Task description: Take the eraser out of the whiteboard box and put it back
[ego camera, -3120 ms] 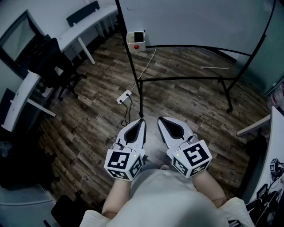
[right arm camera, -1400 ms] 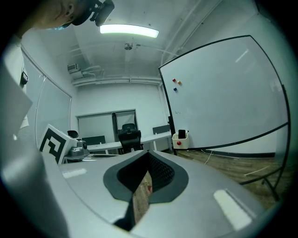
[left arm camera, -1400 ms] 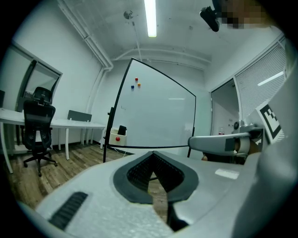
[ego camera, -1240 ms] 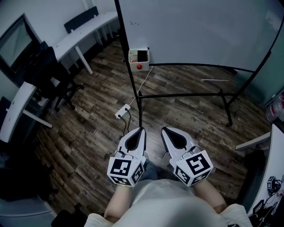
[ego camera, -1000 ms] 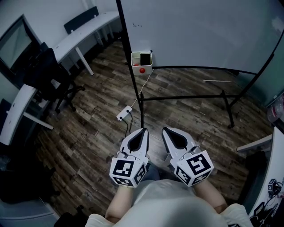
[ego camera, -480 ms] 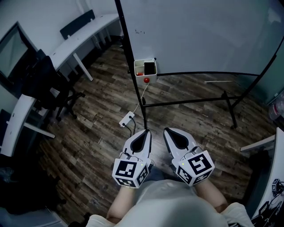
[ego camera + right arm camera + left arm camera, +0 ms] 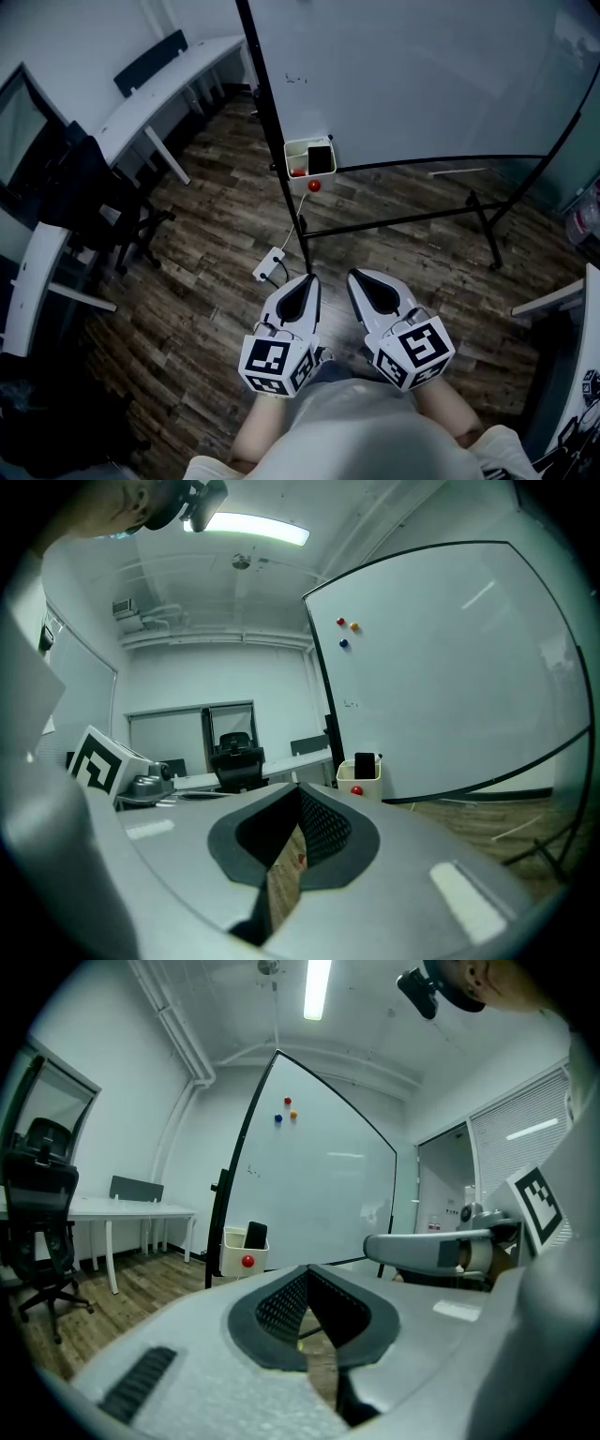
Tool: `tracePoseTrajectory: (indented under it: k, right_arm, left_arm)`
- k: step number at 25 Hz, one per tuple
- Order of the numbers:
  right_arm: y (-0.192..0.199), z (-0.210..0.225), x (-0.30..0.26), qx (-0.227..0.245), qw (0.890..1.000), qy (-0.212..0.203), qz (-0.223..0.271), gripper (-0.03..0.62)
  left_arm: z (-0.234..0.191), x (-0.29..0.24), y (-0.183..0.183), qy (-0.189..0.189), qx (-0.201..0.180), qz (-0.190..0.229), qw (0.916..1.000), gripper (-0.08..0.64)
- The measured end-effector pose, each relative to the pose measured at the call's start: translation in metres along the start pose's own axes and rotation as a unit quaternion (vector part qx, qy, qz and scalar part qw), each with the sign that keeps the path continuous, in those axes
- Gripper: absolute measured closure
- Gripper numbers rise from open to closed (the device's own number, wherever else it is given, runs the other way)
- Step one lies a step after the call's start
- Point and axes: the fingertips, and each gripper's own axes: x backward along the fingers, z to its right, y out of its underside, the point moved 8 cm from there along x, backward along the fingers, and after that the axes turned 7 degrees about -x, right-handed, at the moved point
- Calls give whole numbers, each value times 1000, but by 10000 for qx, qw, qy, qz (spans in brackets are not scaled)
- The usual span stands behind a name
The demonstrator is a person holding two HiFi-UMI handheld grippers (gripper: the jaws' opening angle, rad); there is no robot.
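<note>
Since the left tool (image 7: 305, 279) and the right tool (image 7: 360, 276) are shut and empty, open one before reaching the eraser (image 7: 320, 158), upright in the box (image 7: 302, 143) at the whiteboard's (image 7: 422, 75) lower left corner.

To your left, a black office chair (image 7: 98, 202) stands before a curved white desk (image 7: 155, 94). Near you on the wooden floor (image 7: 187, 309) lies a white power strip (image 7: 270, 265) — its cable runs toward the far whiteboard (image 7: 422, 75). Three small magnets (image 7: 288, 1102) sit high on it.
</note>
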Motion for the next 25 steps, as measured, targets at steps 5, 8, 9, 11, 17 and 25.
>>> tracePoseTrajectory:
  k: [5,8,9,11,17,25]
  right_arm:
    - [-2,-2,-19,41,10000,75,51,584]
    - [-3,-1,-30,33,9999,137,69,584]
    - [-3,-1,-34,30,9998,158,72,584]
    - [-4,-1,-42,21,9998,199,72,584]
    - [-6,-1,-65,65,9997,231,81,584]
    - [-8,-1,-95,86,9995,302,97,584]
  left_arm:
    - [-21,-8,-3,88,-39,26,10000,560]
    - [-32,-14,-5,135,-51,27,9999,560]
    - [-35,-16,-5,150,-54,20,9999,560]
    - [-43,-20,-5,182,-63,1,9998,560]
    - [-65,-29,-5,267,-83,-18,9996,560]
    - [-92,-41,-8,410,-122,-10,9991,560]
